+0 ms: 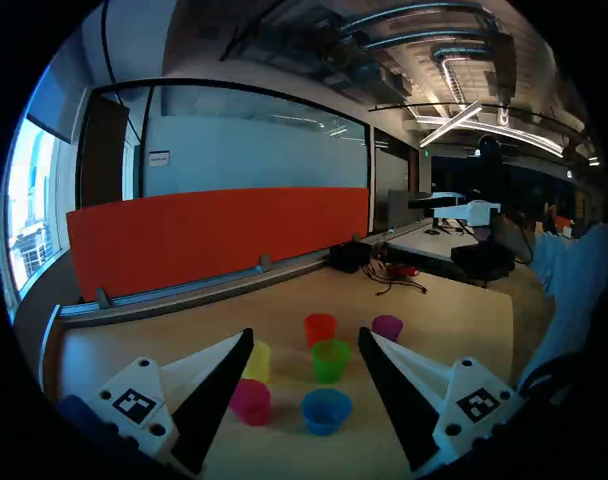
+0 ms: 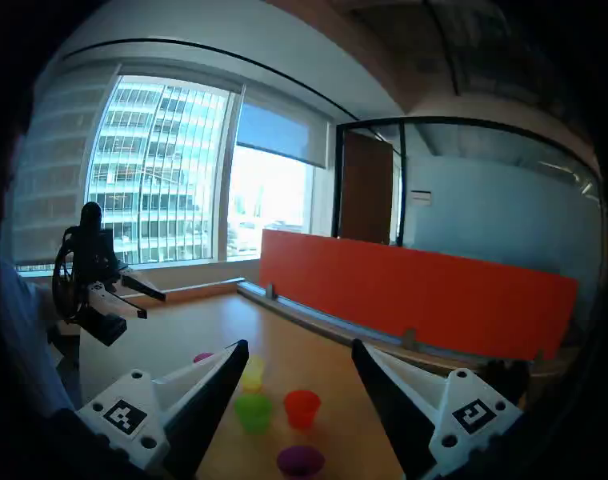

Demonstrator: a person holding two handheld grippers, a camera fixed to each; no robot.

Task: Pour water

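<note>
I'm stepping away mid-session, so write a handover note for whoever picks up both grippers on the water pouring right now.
Left gripper: open, empty, pointed at the cups.
Right gripper: open, empty, above the same group.
Things: red cup, purple cup, green cup, yellow cup, pink cup and blue cup stand upright, clustered on the table.
Done: no cup gripped; cannot tell which holds water.
Left: grasp a cup, pour into another.

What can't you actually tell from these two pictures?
- Left gripper view: whether the red cup holds water; the low angle hides its inside.
- Right gripper view: pink cup, mostly behind a claw finger.
- Left gripper view: wall notice, too small to read.
</note>
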